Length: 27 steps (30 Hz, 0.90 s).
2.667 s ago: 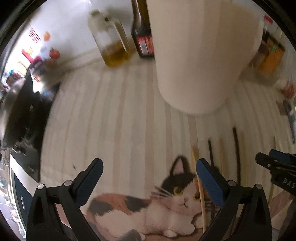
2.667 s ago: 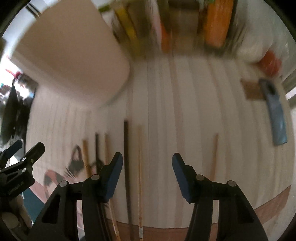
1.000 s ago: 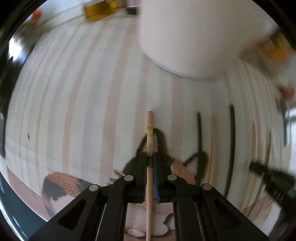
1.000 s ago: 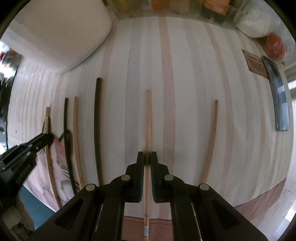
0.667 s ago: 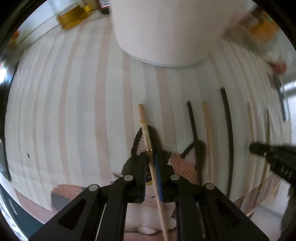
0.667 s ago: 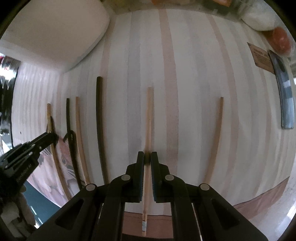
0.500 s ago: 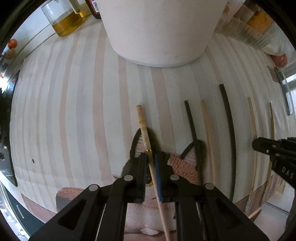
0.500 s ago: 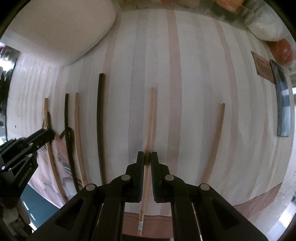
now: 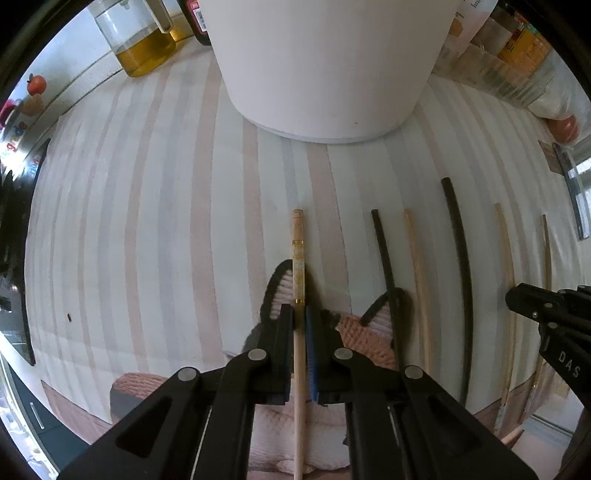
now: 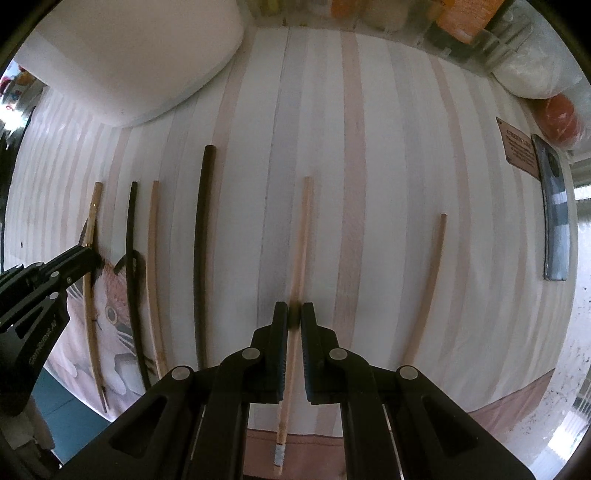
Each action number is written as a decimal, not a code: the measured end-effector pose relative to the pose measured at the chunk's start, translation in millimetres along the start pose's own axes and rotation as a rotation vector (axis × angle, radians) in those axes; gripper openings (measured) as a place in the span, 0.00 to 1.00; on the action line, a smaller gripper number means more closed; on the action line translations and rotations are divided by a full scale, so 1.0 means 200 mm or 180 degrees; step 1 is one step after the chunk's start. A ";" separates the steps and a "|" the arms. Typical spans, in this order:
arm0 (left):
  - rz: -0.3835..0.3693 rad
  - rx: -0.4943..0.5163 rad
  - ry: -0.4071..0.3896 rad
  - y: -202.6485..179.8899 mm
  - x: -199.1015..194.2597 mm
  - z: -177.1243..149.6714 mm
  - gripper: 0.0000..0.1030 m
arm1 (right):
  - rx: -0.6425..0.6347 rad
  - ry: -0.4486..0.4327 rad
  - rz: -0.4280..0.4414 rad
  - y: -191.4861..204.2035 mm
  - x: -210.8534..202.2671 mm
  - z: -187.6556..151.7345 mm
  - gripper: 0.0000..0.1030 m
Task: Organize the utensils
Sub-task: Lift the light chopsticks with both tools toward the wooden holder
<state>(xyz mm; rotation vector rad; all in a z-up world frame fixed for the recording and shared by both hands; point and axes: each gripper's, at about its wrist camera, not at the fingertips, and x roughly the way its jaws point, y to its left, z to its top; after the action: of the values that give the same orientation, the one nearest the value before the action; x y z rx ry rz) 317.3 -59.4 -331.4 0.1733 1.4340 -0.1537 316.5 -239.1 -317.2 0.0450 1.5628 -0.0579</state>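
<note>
Several chopsticks lie side by side on a striped cloth with a cat picture. My left gripper (image 9: pixel 300 314) is shut on a light wooden chopstick with a gold band (image 9: pixel 297 251), the leftmost one, which also shows in the right wrist view (image 10: pixel 94 206). My right gripper (image 10: pixel 294 312) is shut on a plain light wooden chopstick (image 10: pixel 301 236) further right. Between them lie a thin black chopstick (image 10: pixel 131 221), a light chopstick (image 10: pixel 152 229) and a thick dark chopstick (image 10: pixel 202 229). One more brown chopstick (image 10: pixel 430 277) lies to the right.
A big white round container (image 9: pixel 325 62) stands just beyond the chopsticks. An oil jug (image 9: pixel 140 37) and a dark bottle (image 9: pixel 195 18) stand at the back left. Jars and packets (image 10: pixel 461 22), a phone (image 10: pixel 554 221) and a card (image 10: pixel 519 147) sit at the right.
Both grippers, open earlier, have closed on their chopsticks. Over the last second the left chopstick tilted and now points straight ahead again; the right chopstick has swung slightly rightward at its far tip.
</note>
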 end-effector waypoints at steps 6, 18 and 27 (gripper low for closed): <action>-0.0021 0.0002 -0.0161 0.04 -0.15 -0.02 0.04 | -0.0024 -0.0178 0.0151 -0.02 -0.06 -0.08 0.06; -0.0222 -0.0146 -0.0820 0.14 -0.64 -0.04 0.04 | -0.0032 -0.0989 0.0443 0.01 -0.49 -0.18 0.06; -0.0369 -0.0270 -0.1291 0.20 -0.93 0.03 0.03 | -0.0002 -0.1507 0.0651 0.01 -0.85 -0.04 0.06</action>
<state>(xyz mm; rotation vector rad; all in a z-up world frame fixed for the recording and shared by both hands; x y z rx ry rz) 306.8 -21.1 -145.5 -0.0123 1.0436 -0.2097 306.5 -234.7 -147.4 0.1777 1.0788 0.0883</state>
